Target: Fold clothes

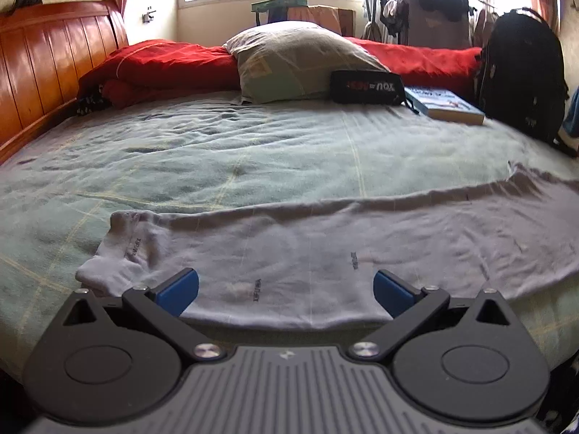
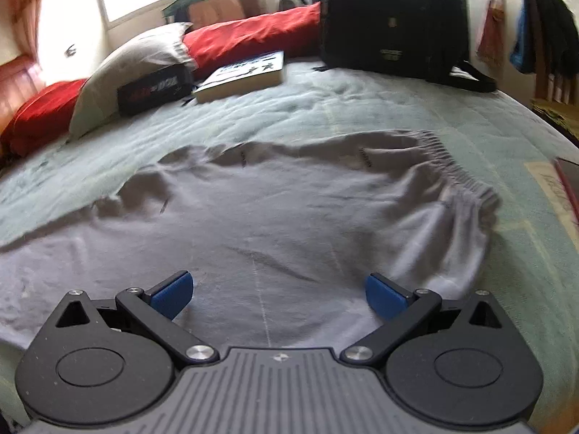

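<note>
Two grippers: both hang low over one pair of soft grey cotton trousers [image 1: 325,238], and neither one holds any cloth.
Where the trousers are: they lie flat on the pale green checked bedsheet [image 1: 217,152], close to the near edge of the bed.
Long way of the trousers: they run from left to right across the bed, so both grippers face their long side.
Left end: the narrow ankle cuff [image 1: 105,264] is here, a bit crumpled, just to the left of the left gripper [image 1: 286,294].
Left gripper: its blue pads [image 1: 179,291] are spread wide apart, with the near edge of the leg between them.
Middle: the grey legs look smooth here, with small dark letters printed on them.
Right gripper [image 2: 278,294]: its blue pads are spread wide too, over the wide top part of the trousers.
Right end: the bunched stretchy waistband [image 2: 459,177] is here, ahead and to the right of the right gripper.
Who is nearer: the left gripper is nearer the cuff, and the right gripper is nearer the waistband.
Next move, my guess: each gripper needs to pinch its own end, so one end can go over the other.
Far away: a grey square pillow [image 1: 300,61], a thick white book [image 1: 445,105] and a black backpack [image 1: 521,72] sit well apart from the trousers.
</note>
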